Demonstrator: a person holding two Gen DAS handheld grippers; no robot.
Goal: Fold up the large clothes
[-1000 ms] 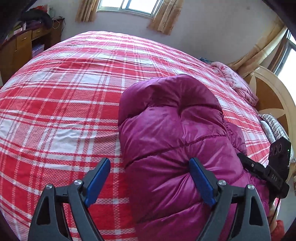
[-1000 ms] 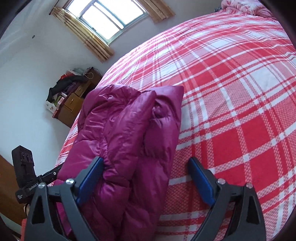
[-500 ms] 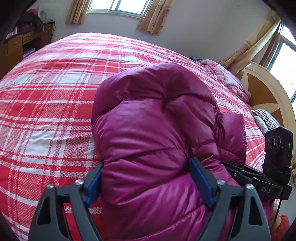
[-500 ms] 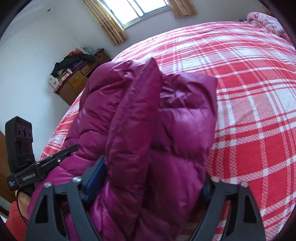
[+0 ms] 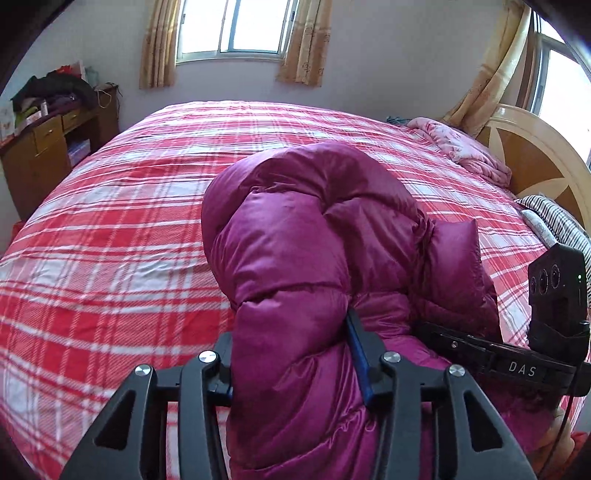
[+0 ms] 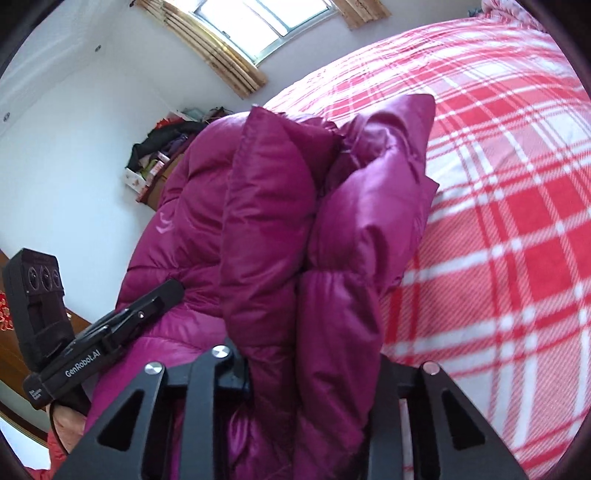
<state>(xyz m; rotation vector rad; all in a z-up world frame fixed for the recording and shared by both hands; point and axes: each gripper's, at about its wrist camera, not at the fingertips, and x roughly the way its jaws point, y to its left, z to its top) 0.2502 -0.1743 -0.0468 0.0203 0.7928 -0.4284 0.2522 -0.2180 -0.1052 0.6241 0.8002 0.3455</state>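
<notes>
Magenta down jacket point(image 5: 317, 258) bunched on plaid bedspread point(image 5: 110, 236). Left gripper point(image 5: 291, 365) jaws closing, pinching quilted fold. Right gripper point(image 6: 310, 373) jaws closing on thick folds; pads buried, fingertips hidden.

The right gripper point(image 6: 310, 373) fills the bottom of the view, its black jaws closing on a thick bunch of the magenta puffer jacket point(image 6: 280, 236) that is squeezed between them; the padded folds rise from the jaws towards the middle of the frame, one flat corner pointing up and right over the red-and-white plaid bedspread point(image 6: 517, 229); a small pale logo shows on the jacket's left side. At lower left the left gripper point(image 6: 162, 295) reaches into the same jacket (its tips are hidden in the fabric), with a black camera block behind it; beyond stand a window point(image 6: 266, 22) with tan curtains and a cluttered wooden dresser point(image 6: 155, 173).
</notes>
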